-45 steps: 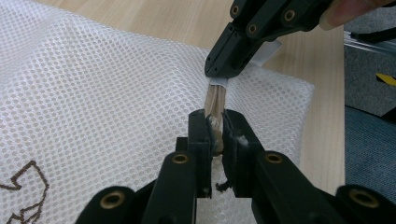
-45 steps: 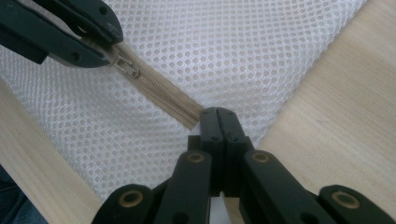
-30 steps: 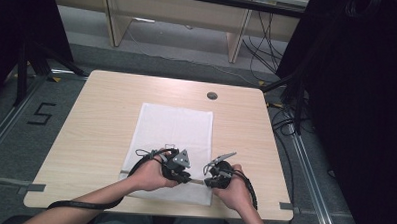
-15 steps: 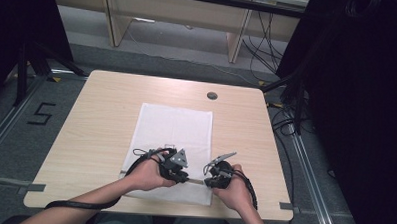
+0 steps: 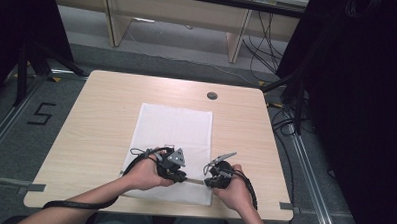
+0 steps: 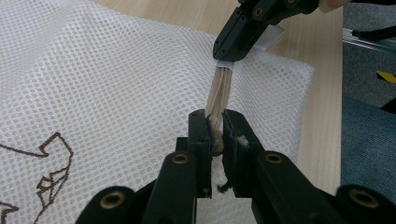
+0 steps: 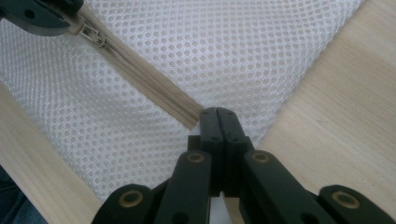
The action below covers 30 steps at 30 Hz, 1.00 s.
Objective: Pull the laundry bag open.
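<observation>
A white mesh bag (image 5: 173,126) lies flat on the wooden table (image 5: 101,113), with a beige zipper (image 7: 140,74) along its near edge. My left gripper (image 6: 215,133) is shut on the zipper pull, and the slider (image 7: 91,33) sits right at its jaws. My right gripper (image 7: 218,114) is shut on the bag's corner at the end of the zipper tape. In the high view the left gripper (image 5: 183,178) and the right gripper (image 5: 207,181) face each other a short way apart over the bag's near edge. The stretch of zipper (image 5: 194,181) between them is taut.
A round cable hole (image 5: 212,96) sits near the table's far edge. A brown outline drawing (image 6: 51,158) marks the mesh. Black curtains stand to the right and wooden furniture stands beyond the table. Grey floor with a painted number (image 5: 41,114) lies to the left.
</observation>
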Available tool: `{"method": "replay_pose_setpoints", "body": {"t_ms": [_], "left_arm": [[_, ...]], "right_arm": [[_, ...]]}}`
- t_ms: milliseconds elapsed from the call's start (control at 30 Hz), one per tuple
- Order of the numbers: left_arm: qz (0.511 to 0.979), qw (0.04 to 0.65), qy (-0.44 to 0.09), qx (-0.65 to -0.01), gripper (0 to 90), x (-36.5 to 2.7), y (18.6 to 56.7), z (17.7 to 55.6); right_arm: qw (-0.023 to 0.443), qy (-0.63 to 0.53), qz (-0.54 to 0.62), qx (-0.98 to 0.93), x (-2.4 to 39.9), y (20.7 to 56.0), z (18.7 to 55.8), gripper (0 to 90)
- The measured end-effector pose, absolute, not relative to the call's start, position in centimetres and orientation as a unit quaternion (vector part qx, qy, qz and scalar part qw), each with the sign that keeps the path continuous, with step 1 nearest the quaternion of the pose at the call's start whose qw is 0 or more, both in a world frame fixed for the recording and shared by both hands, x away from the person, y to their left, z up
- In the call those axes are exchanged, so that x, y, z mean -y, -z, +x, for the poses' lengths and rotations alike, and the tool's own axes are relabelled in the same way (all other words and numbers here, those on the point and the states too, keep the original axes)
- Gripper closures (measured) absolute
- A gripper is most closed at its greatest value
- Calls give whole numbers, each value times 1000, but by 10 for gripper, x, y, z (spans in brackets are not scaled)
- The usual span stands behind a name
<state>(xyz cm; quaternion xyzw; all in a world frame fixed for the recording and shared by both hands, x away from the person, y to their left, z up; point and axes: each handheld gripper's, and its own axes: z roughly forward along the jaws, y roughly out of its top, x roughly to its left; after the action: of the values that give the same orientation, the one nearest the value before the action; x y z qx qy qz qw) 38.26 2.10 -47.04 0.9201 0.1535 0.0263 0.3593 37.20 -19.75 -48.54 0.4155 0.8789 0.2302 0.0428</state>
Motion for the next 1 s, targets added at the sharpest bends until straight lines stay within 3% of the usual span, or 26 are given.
{"method": "replay_pose_setpoints", "body": {"t_ms": [1000], "left_arm": [[922,355,-35,-151,819,-35,466,381]], "right_arm": [[42,-229,413,-880,198,485,373,900]]}}
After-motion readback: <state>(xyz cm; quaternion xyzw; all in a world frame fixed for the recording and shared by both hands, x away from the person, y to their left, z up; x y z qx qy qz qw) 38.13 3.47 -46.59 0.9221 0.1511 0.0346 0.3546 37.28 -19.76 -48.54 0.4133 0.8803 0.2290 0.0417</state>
